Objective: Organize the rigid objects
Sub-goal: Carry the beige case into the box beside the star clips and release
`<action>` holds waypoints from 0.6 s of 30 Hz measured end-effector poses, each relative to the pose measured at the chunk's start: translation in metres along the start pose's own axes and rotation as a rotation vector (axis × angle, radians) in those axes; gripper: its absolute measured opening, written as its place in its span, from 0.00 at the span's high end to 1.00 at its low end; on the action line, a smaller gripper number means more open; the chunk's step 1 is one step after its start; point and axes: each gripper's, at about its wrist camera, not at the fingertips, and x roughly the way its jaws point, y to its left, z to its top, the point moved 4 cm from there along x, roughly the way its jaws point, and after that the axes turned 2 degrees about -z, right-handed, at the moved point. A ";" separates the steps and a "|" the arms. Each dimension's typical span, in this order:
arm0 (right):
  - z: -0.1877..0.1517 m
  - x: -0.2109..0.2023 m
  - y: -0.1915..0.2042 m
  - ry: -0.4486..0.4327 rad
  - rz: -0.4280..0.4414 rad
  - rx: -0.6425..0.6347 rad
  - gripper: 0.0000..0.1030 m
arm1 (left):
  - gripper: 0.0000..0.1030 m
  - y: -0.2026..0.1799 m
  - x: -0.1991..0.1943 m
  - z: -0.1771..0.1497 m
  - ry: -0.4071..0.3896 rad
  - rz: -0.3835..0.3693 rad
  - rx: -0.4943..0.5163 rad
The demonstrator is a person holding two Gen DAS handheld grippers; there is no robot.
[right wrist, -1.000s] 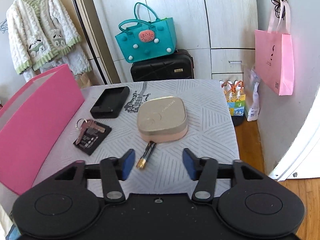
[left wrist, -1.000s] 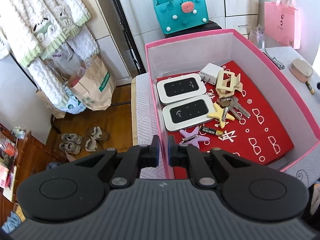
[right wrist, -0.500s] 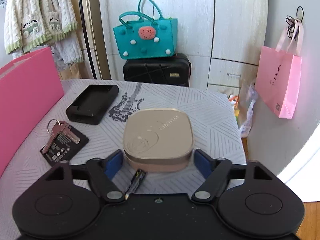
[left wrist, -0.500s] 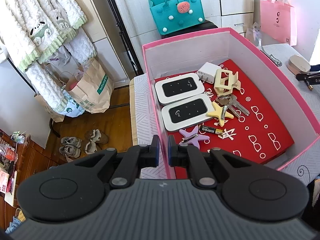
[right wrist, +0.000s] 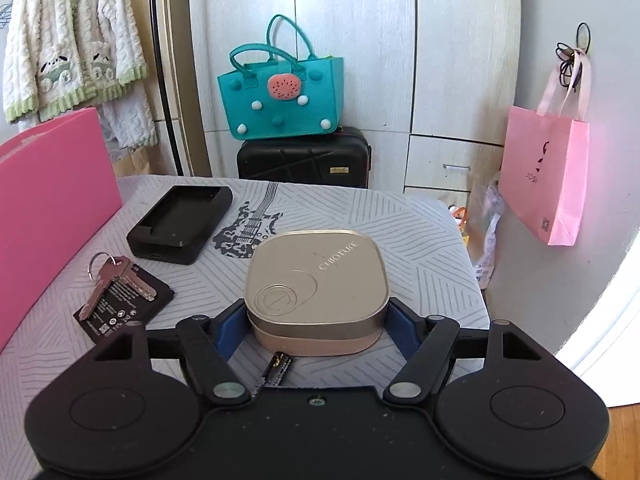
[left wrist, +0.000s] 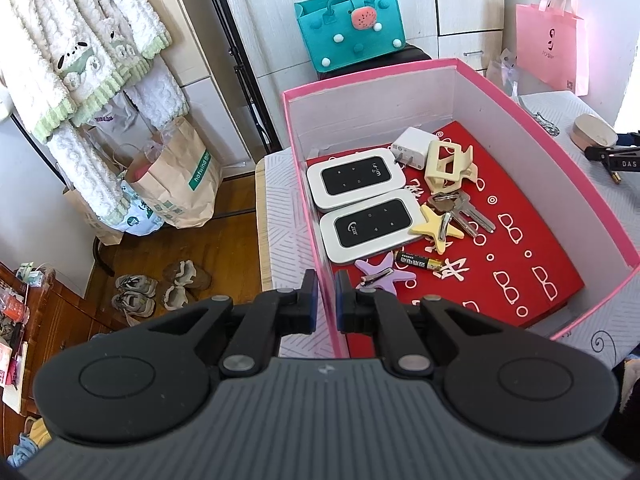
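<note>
Both tool (right wrist: 314, 330) pads round compact (right wrist: 318, 286).

My right gripper (right wrist: 316, 326) straddles the gold compact case (right wrist: 318, 280), and its jaws have just been closing in on it; I can't tell if the blue pads (right wrist: 228, 330) press its sides. A battery (right wrist: 274, 372) lies just below the case. Left on the worktop (right wrist: 420, 224): keys (right wrist: 116, 280) atop a black card (right wrist: 124, 308), a black tray (right wrist: 180, 224), the pink box (right wrist: 48, 196).
</note>
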 end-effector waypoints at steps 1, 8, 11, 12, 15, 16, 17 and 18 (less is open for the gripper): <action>0.000 -0.002 0.001 -0.002 0.005 0.003 0.25 | 0.93 0.000 0.000 0.000 0.000 -0.004 -0.002; 0.005 -0.024 0.014 -0.041 0.030 -0.009 0.26 | 0.93 0.001 -0.002 -0.001 -0.007 -0.021 -0.004; 0.007 -0.032 0.020 -0.046 0.044 -0.016 0.26 | 0.93 0.000 -0.003 -0.003 -0.010 -0.024 0.000; 0.008 -0.034 0.022 -0.047 0.049 -0.023 0.26 | 0.93 0.001 -0.003 -0.003 -0.011 -0.024 0.003; 0.014 -0.044 0.031 -0.051 0.074 -0.038 0.26 | 0.93 0.002 -0.003 -0.003 -0.011 -0.032 0.004; 0.017 -0.048 0.034 -0.053 0.083 -0.041 0.26 | 0.93 0.003 -0.004 -0.003 -0.011 -0.039 0.003; 0.020 -0.054 0.038 -0.058 0.094 -0.043 0.26 | 0.93 0.004 -0.005 -0.003 -0.012 -0.045 0.001; 0.023 -0.061 0.043 -0.068 0.112 -0.045 0.26 | 0.93 0.005 -0.006 -0.003 -0.011 -0.047 0.002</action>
